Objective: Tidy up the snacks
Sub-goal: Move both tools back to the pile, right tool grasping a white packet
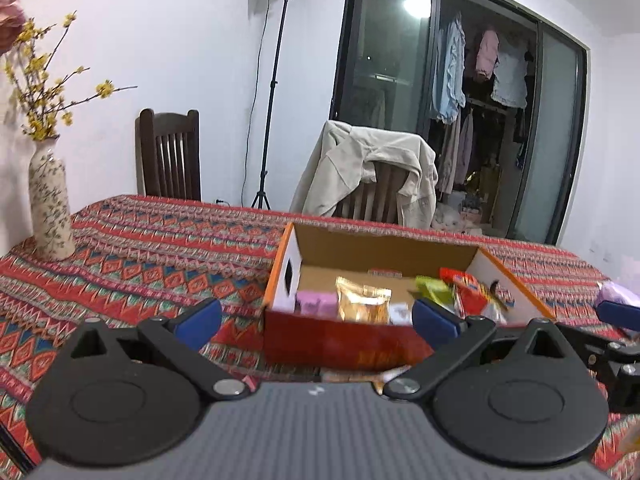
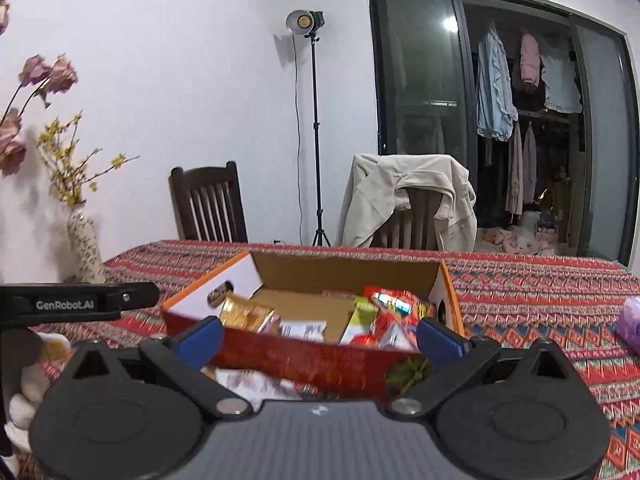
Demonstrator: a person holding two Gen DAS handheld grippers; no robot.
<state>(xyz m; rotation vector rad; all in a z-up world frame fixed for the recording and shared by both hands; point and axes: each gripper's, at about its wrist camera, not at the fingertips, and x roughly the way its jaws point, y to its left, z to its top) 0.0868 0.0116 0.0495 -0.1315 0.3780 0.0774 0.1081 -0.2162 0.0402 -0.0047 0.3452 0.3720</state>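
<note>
Both tongs, left and right, hang spread and empty before the snack box. A careless reach could likely nudge the box across the tabletop.

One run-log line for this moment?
left hand-held gripper: open, empty | right hand-held gripper: open, empty | cardboard box: on table, holds snack packets | gold packet: in box

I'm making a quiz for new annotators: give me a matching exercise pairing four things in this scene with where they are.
Things:
1. gold foil snack pouch
2. beige jacket
3. floral ceramic vase
4. purple object

Places:
A. draped over a chair back
B. on the tablecloth, right of the box
C. inside the open cardboard box
D. on the table's far left, by the wall

Pairs: 1-C, 2-A, 3-D, 4-B
</note>
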